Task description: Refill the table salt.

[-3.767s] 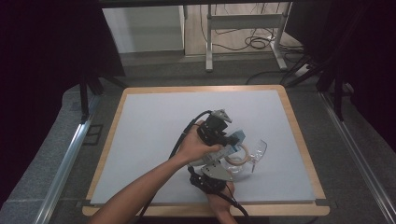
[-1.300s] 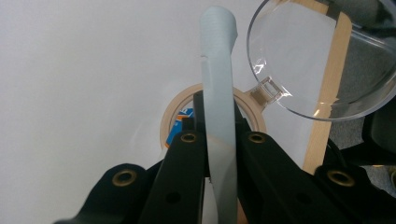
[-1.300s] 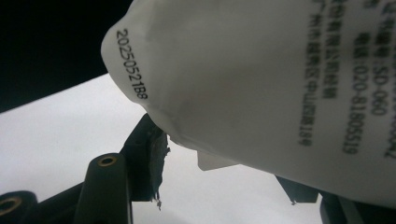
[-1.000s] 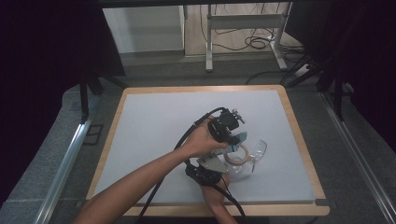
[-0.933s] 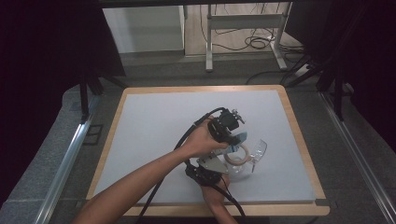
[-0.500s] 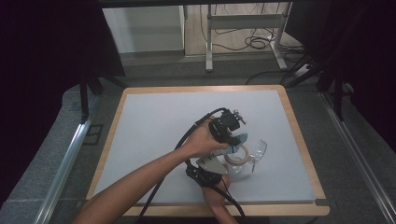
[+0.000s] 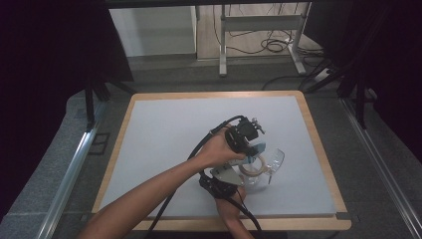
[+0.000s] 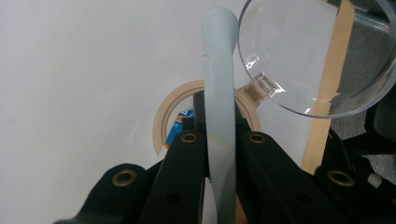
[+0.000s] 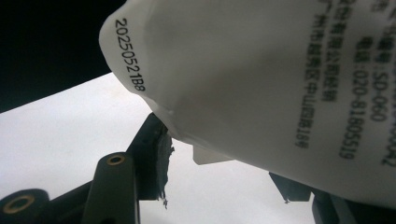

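The pale blue flat strip [image 8: 218,93] stands on edge between the jaws of the left hand-held gripper [image 8: 219,140], clamped tight, over a roll of tape [image 8: 163,121] on the bench [image 7: 164,129], near the front right. A clear plastic cup [image 8: 299,56] lies beside it.

Right hand-held gripper [image 9: 210,186] is approx. half open around a white printed packet [image 9: 280,79]; whether its pads press it I cannot tell. Its jaws have just been closing a bit.

To do well: keep left grip firm and steady, bring the strip slowly, no twist.

Hard to see: what the strip is exactly, and the packet is cut off by the frame. In high view the hands cover most things.
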`<state>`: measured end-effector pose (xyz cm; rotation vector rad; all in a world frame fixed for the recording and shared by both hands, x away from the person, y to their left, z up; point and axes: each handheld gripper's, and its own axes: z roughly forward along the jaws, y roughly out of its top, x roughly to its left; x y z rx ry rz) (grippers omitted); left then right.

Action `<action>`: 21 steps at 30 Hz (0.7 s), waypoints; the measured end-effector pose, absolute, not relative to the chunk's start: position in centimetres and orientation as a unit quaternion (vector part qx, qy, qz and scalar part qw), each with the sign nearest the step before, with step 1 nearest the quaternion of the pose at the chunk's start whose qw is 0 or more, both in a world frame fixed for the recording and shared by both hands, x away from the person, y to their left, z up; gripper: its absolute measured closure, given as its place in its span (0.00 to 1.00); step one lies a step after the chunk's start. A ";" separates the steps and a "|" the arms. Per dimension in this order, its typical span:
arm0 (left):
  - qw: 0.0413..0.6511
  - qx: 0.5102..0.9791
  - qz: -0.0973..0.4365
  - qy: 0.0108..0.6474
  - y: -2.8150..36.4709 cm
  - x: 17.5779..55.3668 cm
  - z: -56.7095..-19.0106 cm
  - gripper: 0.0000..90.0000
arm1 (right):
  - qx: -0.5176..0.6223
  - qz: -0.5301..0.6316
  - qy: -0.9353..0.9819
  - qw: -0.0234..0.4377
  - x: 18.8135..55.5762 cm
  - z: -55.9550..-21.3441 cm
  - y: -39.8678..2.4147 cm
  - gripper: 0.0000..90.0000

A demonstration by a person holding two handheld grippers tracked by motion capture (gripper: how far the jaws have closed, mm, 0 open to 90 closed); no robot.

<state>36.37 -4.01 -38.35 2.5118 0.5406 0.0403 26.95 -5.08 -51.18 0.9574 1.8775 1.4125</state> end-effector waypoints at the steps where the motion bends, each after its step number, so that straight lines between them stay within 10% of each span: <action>1: 0.282 0.938 0.015 0.201 -4.0 36.4 -38.3 1.00 | 0.361 0.532 0.706 0.298 26.9 -51.2 -5.1 0.51; 21: 0.283 0.938 0.010 0.201 -3.8 36.5 -38.4 1.00 | 0.350 0.535 0.708 0.300 26.9 -51.0 -5.1 0.51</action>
